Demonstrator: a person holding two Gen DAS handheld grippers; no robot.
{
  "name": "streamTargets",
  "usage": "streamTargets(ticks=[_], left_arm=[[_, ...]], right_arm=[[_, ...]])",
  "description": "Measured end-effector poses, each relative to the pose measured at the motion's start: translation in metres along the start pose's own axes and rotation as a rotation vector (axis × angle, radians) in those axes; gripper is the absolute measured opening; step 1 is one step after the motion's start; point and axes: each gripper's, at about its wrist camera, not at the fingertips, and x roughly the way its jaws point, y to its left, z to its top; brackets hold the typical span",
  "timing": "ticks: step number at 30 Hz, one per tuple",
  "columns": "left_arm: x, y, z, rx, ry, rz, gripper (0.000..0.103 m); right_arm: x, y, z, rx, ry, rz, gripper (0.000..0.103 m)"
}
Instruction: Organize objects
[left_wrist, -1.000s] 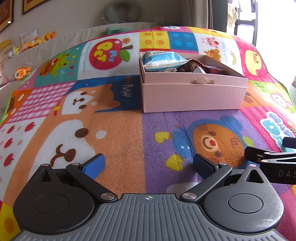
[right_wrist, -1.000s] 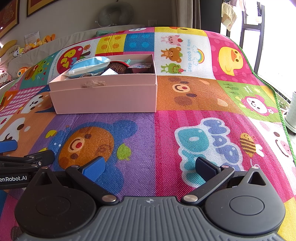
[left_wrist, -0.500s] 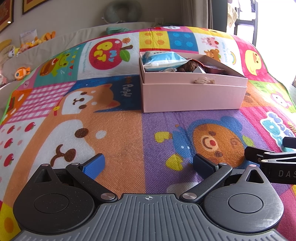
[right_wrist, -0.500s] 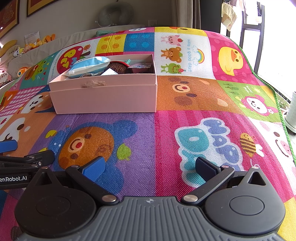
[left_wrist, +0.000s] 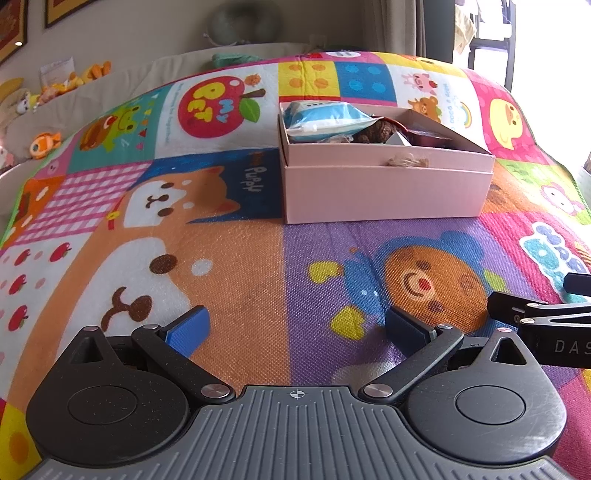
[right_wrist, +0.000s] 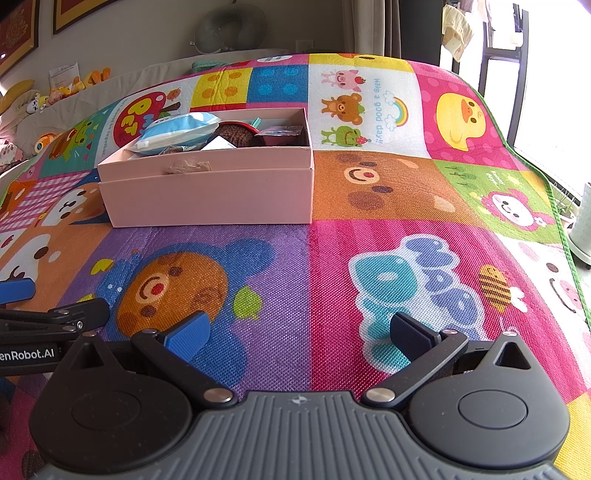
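Box: pink box (left_wrist: 384, 192) sits on the play mat (left_wrist: 236, 280), well beyond both grippers; long axis runs left-right.
Contents: blue pouch (left_wrist: 325, 120) at the box's left end.
Left hand-held gripper (left_wrist: 295, 325): jaws apart, empty.
Right hand-held gripper (right_wrist: 299, 332): jaws apart, empty.
Risk: light box could slide if nudged.

Nothing has visibly changed: neither tongs, the pink box (left_wrist: 384, 192) nor its contents show any shift from the earlier views.
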Motion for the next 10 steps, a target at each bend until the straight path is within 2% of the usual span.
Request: streamTargets(ticks=[10], left_arm=[[-0.0008, -0.0043, -0.0005, -0.009, -0.001, 0.010, 0.103]], right_arm=[[-0.0001, -0.0001, -0.0001, 0.000, 0.000, 0.000, 0.103]])
